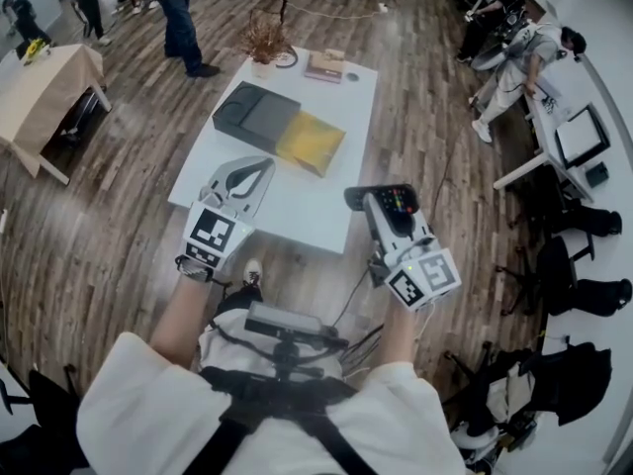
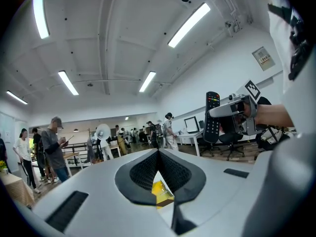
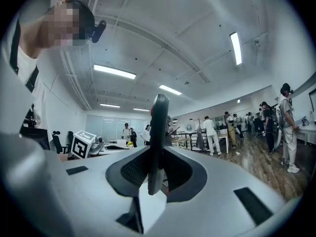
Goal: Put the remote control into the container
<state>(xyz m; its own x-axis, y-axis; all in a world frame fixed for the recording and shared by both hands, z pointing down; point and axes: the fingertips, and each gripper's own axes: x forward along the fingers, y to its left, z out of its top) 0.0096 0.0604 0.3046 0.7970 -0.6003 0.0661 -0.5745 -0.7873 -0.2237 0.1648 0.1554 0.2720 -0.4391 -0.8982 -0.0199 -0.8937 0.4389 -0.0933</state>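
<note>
Gripping the black remote control [image 1: 399, 206] edge-on, the right gripper [image 1: 381, 209] is hovering at the white table's [image 1: 297, 211] near edge; the left gripper [image 1: 259, 171] is hanging clenched, empty.

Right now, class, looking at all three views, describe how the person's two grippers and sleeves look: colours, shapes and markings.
Both the left gripper and the right gripper are pale grey, tapering shells with black, ribbed pads inside. Each carries a white cube printed with black square markers. The person wears short white sleeves and black chest straps.
</note>
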